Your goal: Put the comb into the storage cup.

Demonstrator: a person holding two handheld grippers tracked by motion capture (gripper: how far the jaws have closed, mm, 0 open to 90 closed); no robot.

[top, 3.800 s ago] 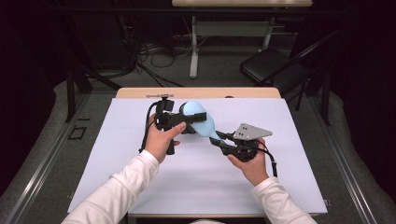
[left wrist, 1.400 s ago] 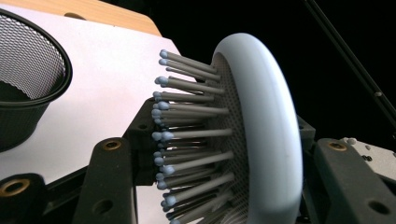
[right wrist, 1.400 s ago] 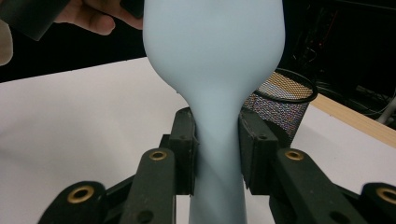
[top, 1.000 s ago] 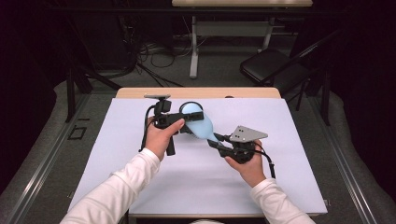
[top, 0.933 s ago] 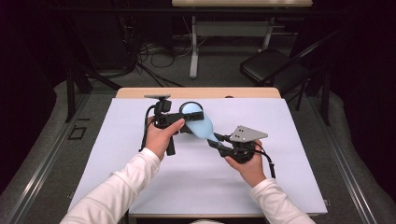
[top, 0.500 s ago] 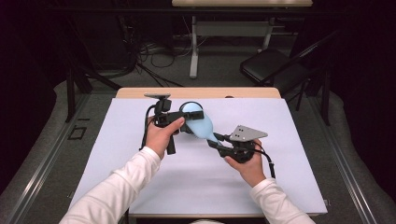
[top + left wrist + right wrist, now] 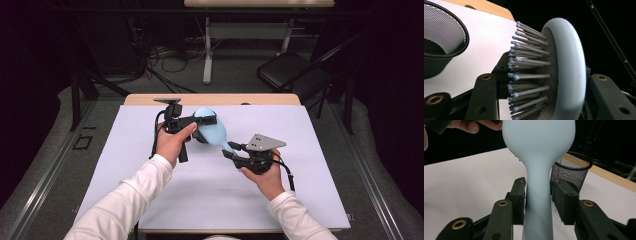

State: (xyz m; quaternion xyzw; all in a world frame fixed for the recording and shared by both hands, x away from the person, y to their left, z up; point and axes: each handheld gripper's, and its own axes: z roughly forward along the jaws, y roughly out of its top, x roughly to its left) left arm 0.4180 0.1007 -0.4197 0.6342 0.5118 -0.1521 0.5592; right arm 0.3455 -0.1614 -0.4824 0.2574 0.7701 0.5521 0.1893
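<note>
A light blue hairbrush (image 7: 212,131) hangs above the table between both hands. My left gripper (image 7: 204,120) is shut on its oval head; in the left gripper view the rim (image 7: 570,70) and the bristles (image 7: 529,72) lie between the jaws of my left gripper (image 7: 544,83). My right gripper (image 7: 229,149) is shut on the handle, which slants down to the right. In the right gripper view the handle (image 7: 537,185) stands upright between the two pads of my right gripper (image 7: 538,195), with the smooth back of the head (image 7: 539,137) above.
A black mesh cup (image 7: 571,173) stands on the white sheet (image 7: 125,165) just behind the brush, and its rim shows in the left gripper view (image 7: 441,32). A wooden table edge (image 7: 215,99) runs along the back. A dark chair (image 7: 290,70) stands beyond the table.
The right hand has sunk slightly toward the near edge since the earliest frame. The brush and the left hand have stayed almost still.
</note>
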